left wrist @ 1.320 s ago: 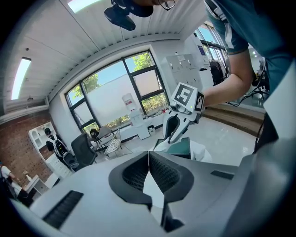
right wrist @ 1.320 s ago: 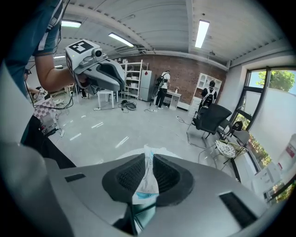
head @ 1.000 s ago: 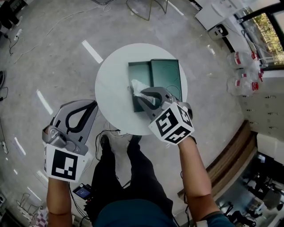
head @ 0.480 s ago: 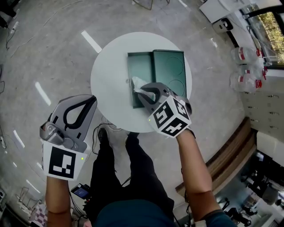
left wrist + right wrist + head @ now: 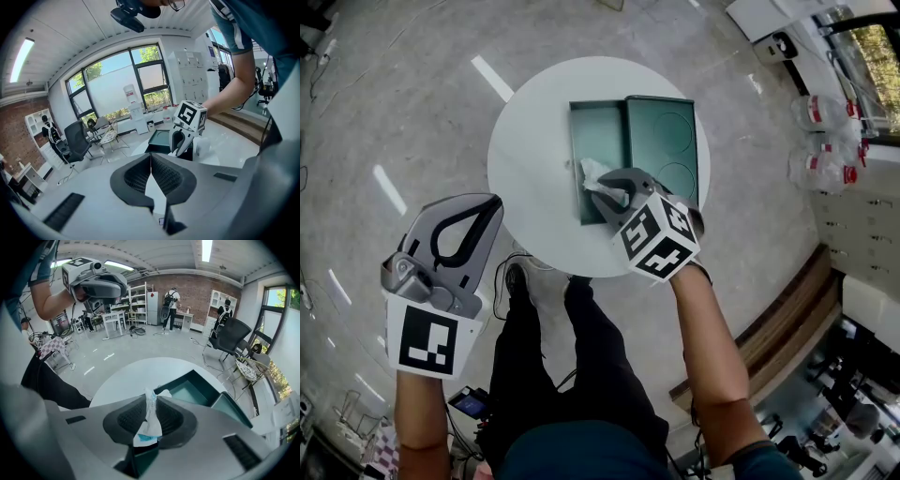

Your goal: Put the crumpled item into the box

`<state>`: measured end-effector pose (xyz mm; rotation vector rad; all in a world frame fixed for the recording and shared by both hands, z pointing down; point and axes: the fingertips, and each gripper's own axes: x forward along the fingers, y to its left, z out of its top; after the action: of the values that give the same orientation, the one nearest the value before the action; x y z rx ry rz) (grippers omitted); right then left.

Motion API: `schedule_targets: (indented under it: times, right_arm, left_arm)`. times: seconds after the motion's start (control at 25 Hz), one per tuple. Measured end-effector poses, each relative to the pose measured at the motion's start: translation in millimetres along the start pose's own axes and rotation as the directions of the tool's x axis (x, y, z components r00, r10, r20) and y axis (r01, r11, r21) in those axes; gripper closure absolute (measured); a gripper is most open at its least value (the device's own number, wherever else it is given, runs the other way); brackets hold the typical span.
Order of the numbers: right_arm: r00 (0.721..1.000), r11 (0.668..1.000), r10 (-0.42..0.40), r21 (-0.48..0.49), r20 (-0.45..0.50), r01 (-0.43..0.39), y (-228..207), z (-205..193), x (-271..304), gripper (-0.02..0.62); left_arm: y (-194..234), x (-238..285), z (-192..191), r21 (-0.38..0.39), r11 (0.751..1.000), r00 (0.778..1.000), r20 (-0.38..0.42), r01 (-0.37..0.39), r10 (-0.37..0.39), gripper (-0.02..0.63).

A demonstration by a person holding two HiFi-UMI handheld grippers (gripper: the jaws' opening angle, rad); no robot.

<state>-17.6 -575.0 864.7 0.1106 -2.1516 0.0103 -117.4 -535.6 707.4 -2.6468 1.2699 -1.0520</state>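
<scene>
A crumpled white item (image 5: 593,175) (image 5: 150,423) with a bit of blue print is pinched in my right gripper (image 5: 604,189) (image 5: 151,401), which is shut on it. It hangs over the near left edge of the open dark green box (image 5: 598,141) (image 5: 190,392) on the round white table (image 5: 530,169) (image 5: 136,376). The box's hinged lid (image 5: 666,141) lies flat to the right. My left gripper (image 5: 490,206) (image 5: 151,164) is shut with nothing in it and is held off the table, to its near left over the floor.
The person's legs (image 5: 581,356) stand under the table's near edge. Water jugs (image 5: 820,112) stand at the far right by a window. Office chairs (image 5: 232,338), a desk and shelves (image 5: 138,303) ring the room, with people (image 5: 168,303) at the back wall.
The right gripper has crept a little farther over the table toward the box, still holding the crumpled item. The left gripper has hardly moved.
</scene>
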Motion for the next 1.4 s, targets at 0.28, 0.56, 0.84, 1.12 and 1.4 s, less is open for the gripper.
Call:
schedule_targets:
  times: [0.28, 0.56, 0.84, 1.12, 1.4]
  right_arm:
    - [1.0, 1.0, 0.018, 0.009, -0.009, -0.018, 4.2, -4.2, 1.6, 0.507]
    - [0.998, 0.999, 0.037, 0.016, -0.045, -0.036, 16.2, 1.7, -0.5, 0.473]
    - [0.999, 1.0, 0.008, 0.02, -0.049, -0.007, 20.4, 14.0, -25.6, 0.471]
    - [0.998, 0.998, -0.065, 0.017, -0.016, 0.065, 19.8, 48.9, -79.0, 0.471]
    - [0.981, 0.983, -0.18, 0.044, 0.067, 0.178, 26.0, 102.7, -166.6, 0.49]
  left_arm:
    - [1.4, -1.3, 3.4, 0.005, 1.0, 1.0, 0.0, 0.0, 0.0, 0.586]
    - [10.7, -21.1, 7.7, 0.023, 1.0, 1.0, 0.008, -0.01, 0.01, 0.586]
    - [19.3, -47.9, 28.9, 0.049, 0.998, 1.0, 0.019, -0.026, 0.025, 0.586]
    - [31.7, -86.7, 65.8, 0.089, 0.995, 0.998, 0.047, -0.054, 0.049, 0.586]
    - [40.6, -145.0, 119.6, 0.125, 0.988, 0.993, 0.085, -0.09, 0.08, 0.586]
